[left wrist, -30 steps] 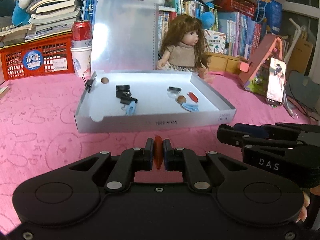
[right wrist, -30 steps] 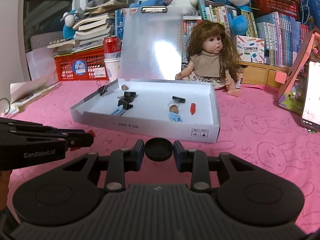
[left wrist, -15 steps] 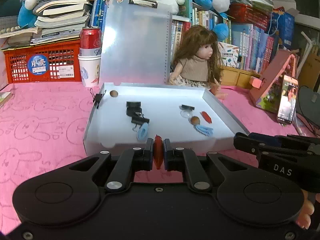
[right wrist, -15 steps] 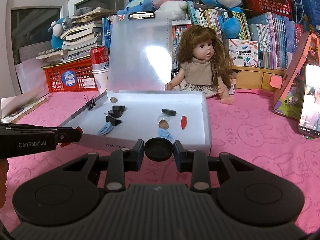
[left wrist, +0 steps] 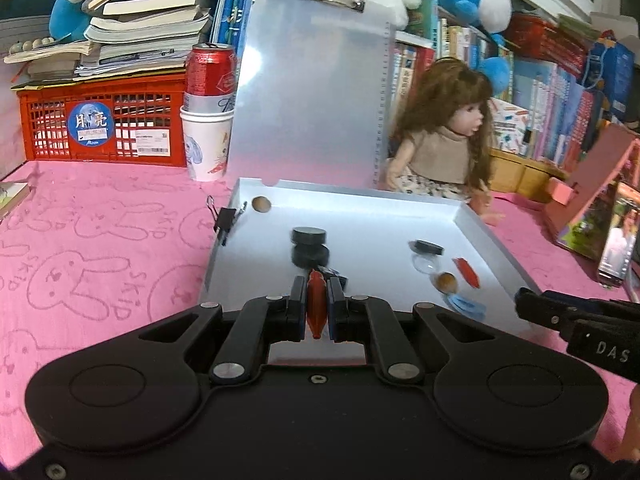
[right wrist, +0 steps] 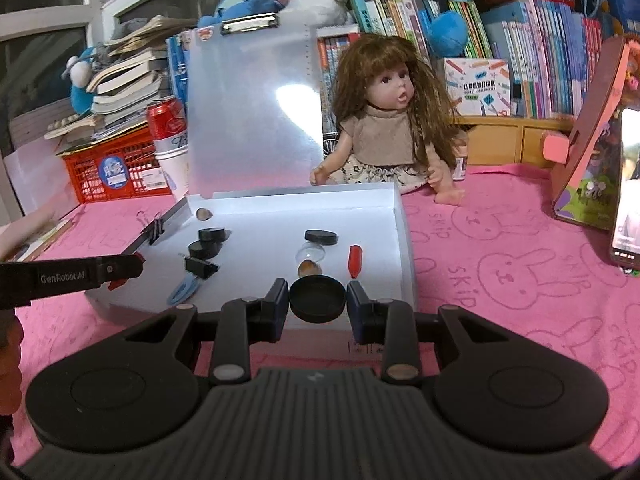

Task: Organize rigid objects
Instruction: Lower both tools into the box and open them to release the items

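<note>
A shallow tray (left wrist: 496,240) lies on the cloth-covered table (left wrist: 100,248), with a clipboard (left wrist: 308,92) standing upright against its far wall. A binder clip (left wrist: 224,218) sits on the tray's left wall, and a small ball (left wrist: 261,204) lies in the far left corner. Two stacked caps (left wrist: 309,245) rest left of centre. Right of centre lies a flat cap (left wrist: 428,247), with a capsule (left wrist: 466,272) just right of it (a second ball (left wrist: 447,282) lies nearer). A doll (left wrist: 444,136) sits beyond the far right corner. A can in a cup (left wrist: 208,112) stands left of the clipboard, and a crate (left wrist: 100,124) stands further left, bearing stacked books (left wrist: 148,36).
</note>
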